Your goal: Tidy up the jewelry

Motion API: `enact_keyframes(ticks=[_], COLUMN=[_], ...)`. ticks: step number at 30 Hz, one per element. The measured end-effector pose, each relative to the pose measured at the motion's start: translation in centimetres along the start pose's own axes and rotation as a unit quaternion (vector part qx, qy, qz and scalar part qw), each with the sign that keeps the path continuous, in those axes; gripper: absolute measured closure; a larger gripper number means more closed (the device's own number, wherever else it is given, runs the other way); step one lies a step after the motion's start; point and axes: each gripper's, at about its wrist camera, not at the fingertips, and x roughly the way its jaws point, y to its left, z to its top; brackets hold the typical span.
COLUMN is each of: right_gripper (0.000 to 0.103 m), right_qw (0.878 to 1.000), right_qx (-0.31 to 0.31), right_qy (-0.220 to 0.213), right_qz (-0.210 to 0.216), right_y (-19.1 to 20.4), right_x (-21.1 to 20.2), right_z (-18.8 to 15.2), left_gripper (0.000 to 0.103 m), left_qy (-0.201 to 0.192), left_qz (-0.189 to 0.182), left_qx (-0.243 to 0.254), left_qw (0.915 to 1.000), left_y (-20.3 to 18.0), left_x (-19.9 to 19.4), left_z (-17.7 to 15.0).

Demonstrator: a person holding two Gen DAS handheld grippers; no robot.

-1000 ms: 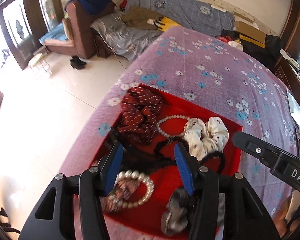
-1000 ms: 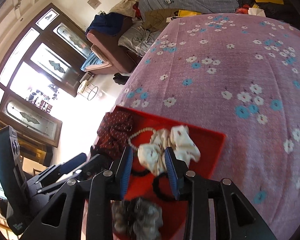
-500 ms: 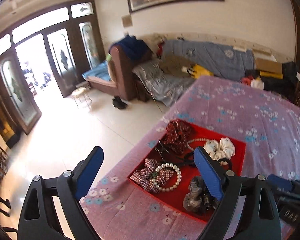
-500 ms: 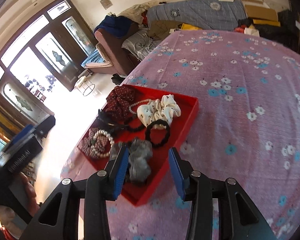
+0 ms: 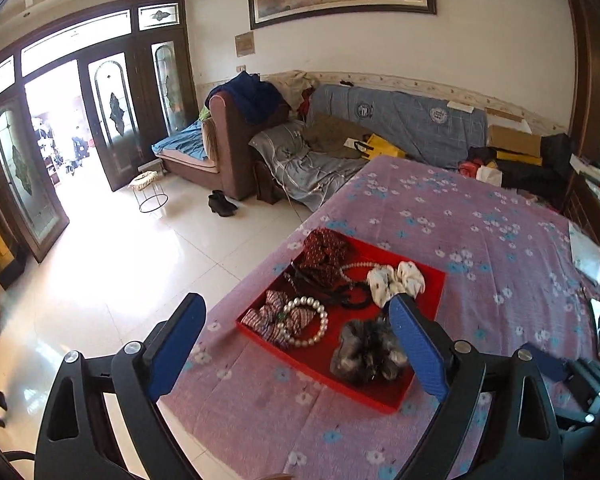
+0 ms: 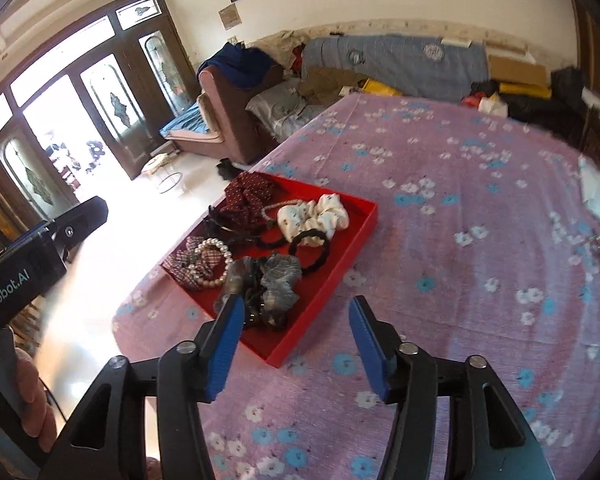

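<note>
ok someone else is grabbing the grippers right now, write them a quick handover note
Left gripper: open, empty, held above the near left part of the red tray.
Right gripper: open, empty, above the tray's near corner.
Everything sits in the tray on the floral tablecloth: dark red scrunchie, white scrunchie, black hair tie, grey scrunchie, plaid bow with the pearl bracelet lying on it, and a thin bead strand by the white scrunchie.
Done: all pieces gathered in the tray.
Left: probably nothing but a check; several pieces overlap.
</note>
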Motion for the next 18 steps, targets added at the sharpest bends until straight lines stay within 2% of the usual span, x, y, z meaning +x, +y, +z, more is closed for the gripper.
enact_keyframes(ticks=[5, 10, 18], right_gripper=[0.032, 0.03, 0.028], right_qw=[0.999, 0.998, 0.998], right_qx=[-0.014, -0.025, -0.013], right_qy=[-0.012, -0.016, -0.007], right_qz=[-0.036, -0.051, -0.066], right_y=[0.6, 1.1, 0.7], right_x=[-1.0, -1.0, -0.5], right_z=[-0.5, -0.9, -1.1], left_gripper=[0.011, 0.011, 0.011], left_qy=[0.008, 0.007, 0.038], left_qz=[-0.001, -0.009, -0.034], left_qx=[0.021, 0.043, 0.051], left_qw=[0.9997, 0.999, 0.9975], left_y=[-0.1, -0.5, -0.5], left_x=[-0.7, -1.1, -0.1], left_z=[-0.9, -1.4, -2.2])
